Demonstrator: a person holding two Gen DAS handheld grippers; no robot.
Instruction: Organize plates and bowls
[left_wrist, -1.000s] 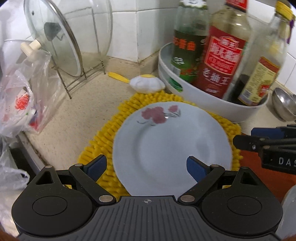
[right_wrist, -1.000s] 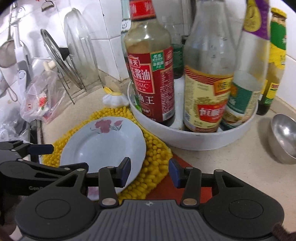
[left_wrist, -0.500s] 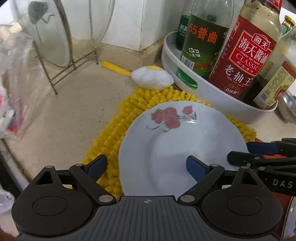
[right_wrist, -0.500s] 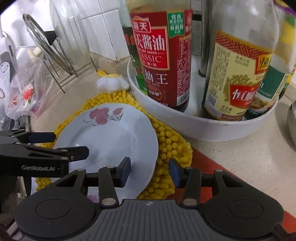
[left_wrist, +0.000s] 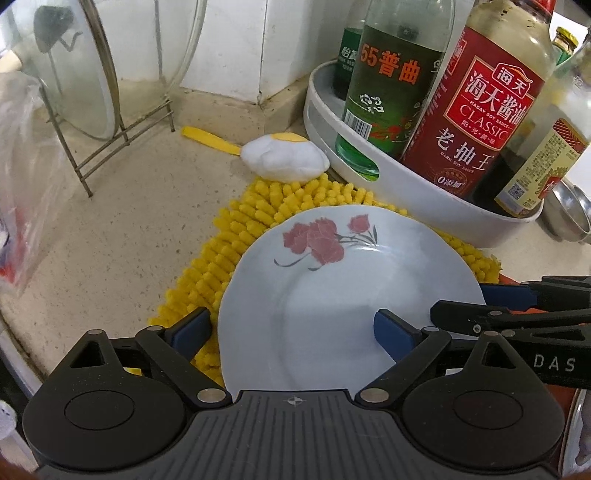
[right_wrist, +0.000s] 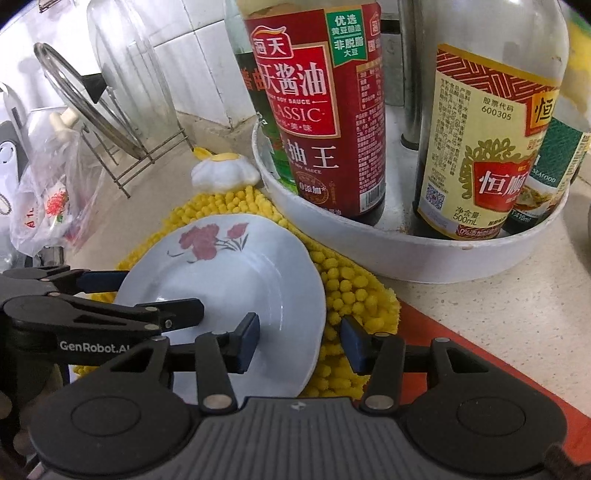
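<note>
We are only beginning: the flowered plate is lying ungrasped on the yellow mat, our left gripper spread wide and right gripper part-open straddling its opposite rims.

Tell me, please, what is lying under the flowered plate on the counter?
The plate lies on a yellow chenille mat, whose tufts show around its rim. An orange-red board shows beside the mat. What lies beneath the plate's middle is covered.

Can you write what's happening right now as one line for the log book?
plate: on yellow mat | left hand-held gripper: open, straddling plate's left rim | right hand-held gripper: open, straddling right rim
</note>
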